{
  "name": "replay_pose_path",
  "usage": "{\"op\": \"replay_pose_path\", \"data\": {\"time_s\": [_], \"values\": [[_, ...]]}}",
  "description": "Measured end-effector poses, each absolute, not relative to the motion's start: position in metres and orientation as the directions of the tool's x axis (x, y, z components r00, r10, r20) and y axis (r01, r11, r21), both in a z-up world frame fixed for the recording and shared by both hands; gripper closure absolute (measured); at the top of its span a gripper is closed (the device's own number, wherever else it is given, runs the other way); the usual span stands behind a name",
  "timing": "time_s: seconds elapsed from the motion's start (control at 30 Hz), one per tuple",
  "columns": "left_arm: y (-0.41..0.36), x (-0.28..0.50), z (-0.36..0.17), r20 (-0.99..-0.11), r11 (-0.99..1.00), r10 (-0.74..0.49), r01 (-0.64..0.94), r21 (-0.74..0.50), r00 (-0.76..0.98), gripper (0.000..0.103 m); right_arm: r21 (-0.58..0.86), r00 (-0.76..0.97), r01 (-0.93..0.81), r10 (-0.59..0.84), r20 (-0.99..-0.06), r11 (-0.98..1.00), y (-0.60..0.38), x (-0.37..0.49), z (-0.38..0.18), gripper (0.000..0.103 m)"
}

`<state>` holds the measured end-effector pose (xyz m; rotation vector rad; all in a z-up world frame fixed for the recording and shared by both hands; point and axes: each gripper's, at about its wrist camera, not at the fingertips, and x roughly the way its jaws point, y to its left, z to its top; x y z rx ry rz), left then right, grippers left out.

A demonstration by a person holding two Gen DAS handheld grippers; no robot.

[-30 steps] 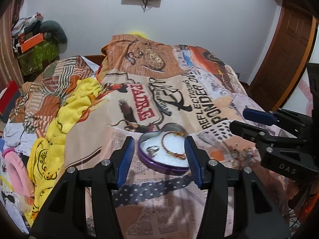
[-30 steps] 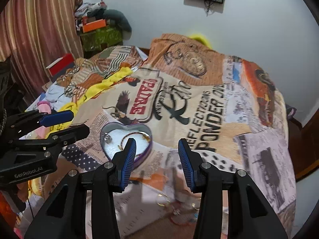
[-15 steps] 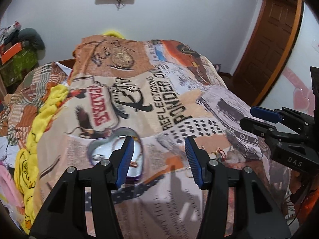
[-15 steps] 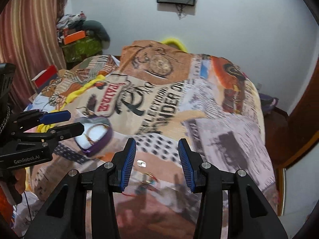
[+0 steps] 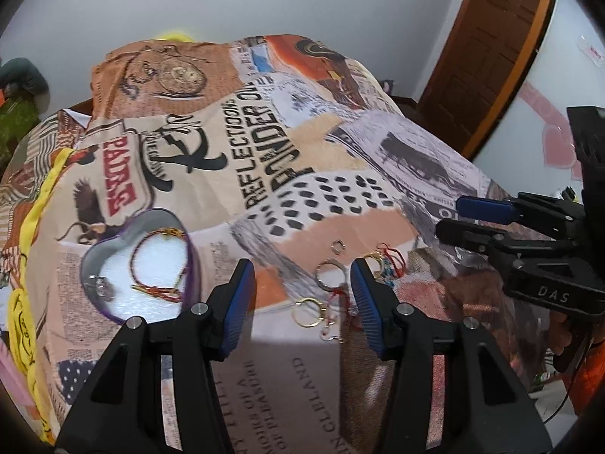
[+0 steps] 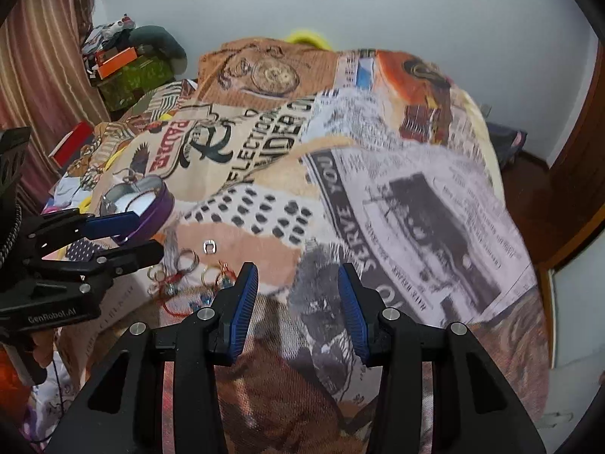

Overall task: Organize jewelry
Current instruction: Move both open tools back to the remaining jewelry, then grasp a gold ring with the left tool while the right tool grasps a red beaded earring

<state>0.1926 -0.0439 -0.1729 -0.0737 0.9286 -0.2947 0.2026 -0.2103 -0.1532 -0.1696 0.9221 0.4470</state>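
A purple heart-shaped box (image 5: 113,261) lies on the printed bedspread and holds a red-gold bracelet (image 5: 160,261) and a small ring (image 5: 100,285); it also shows in the right wrist view (image 6: 151,208). Loose jewelry lies to its right: a small silver ring (image 5: 337,246), a silver hoop (image 5: 329,270), a gold hoop (image 5: 308,312) and red thread pieces (image 5: 389,261). My left gripper (image 5: 302,310) is open and empty, its jaws either side of the loose hoops. My right gripper (image 6: 297,308) is open and empty over bare bedspread, right of the loose pieces (image 6: 189,272).
A yellow cloth (image 5: 22,302) lies along the bed's left side. Boxes and bags (image 6: 124,64) are stacked at the back left by a curtain. A wooden door (image 5: 487,45) stands at the right. The bed's right edge (image 6: 529,265) drops to the floor.
Both grippers have swung to the right, away from the heart box. The loose jewelry now lies between my left jaws. Both stay open and empty.
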Motion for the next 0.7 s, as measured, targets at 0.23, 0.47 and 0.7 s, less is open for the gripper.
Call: {"op": "replay_pose_path", "data": {"time_s": [0.23, 0.47, 0.7], "values": [[-0.054, 0.198, -0.185, -0.790, 0.949, -0.301, 0.253, -0.191, 0.535, 0.053, 0.039, 0.466, -0.513, 0.316, -0.826, 0.858, -0.198, 0.197, -0.167, 0.063], [-0.057, 0.202, -0.187, -0.785, 0.943, -0.313, 0.271, -0.192, 0.535, 0.072, 0.126, 0.416, -0.529, 0.386, -0.824, 0.839, -0.196, 0.201, -0.169, 0.063], [-0.056, 0.205, -0.193, -0.773, 0.931, -0.352, 0.285, -0.229, 0.528, 0.082, 0.150, 0.377, -0.570, 0.419, -0.826, 0.808, -0.183, 0.201, -0.173, 0.063]]}}
